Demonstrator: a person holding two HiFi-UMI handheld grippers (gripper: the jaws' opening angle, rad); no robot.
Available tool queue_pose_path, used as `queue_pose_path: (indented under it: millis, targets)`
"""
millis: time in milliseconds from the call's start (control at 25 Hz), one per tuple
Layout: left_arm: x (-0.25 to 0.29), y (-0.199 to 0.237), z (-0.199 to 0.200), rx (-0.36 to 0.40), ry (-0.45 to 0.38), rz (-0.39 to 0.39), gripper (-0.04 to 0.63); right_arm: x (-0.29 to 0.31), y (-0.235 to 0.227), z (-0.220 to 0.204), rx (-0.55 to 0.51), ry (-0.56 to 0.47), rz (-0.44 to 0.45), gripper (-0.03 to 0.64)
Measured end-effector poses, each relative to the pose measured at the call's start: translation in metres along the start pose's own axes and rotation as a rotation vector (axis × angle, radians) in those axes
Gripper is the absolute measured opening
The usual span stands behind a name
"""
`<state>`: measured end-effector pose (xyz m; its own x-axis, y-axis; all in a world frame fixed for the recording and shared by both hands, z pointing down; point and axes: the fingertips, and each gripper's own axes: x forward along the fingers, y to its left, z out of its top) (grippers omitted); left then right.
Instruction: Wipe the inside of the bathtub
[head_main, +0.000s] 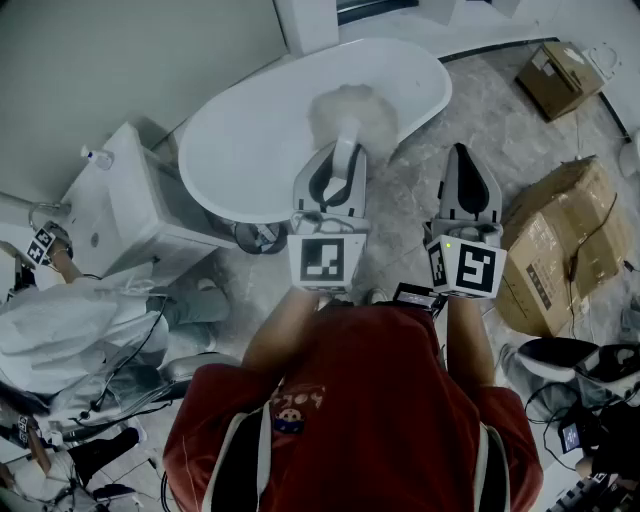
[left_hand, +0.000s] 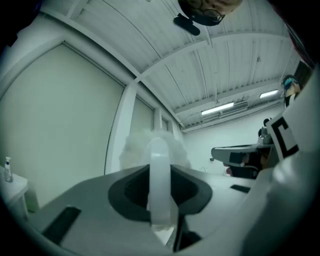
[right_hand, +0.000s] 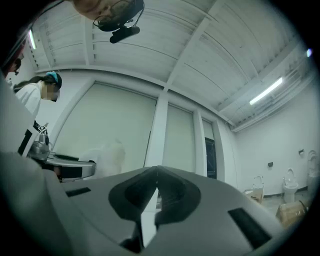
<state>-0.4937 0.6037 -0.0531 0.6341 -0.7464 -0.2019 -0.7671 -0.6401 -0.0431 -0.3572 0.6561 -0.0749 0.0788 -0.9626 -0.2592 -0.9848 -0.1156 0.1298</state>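
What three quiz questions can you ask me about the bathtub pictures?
1. True or false: the left gripper holds a fluffy white duster by its handle.
2. Pick one. The right gripper is: A) wide open, B) shut with nothing in it, C) shut on a sponge.
3. Fill in: in the head view, the duster's fluffy end shows over the big white ____.

Key: 1 true. 2 B. 3 bathtub.
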Motion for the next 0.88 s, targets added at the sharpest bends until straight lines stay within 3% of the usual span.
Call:
queue_pose_path:
  millis: [480,880]
  targets:
    - [-0.029,0.007,-0.006,-0.003,-0.002,-0.039,0.094,-0.024,0.017,-0.004,0.002,0.004,-0.047,0.012]
    - [0.001,-0.003,-0.019,-0.008,0.014,-0.081,0.094,-0.016,-0.008,-0.02,0.035,0.024,-0.106,0.012]
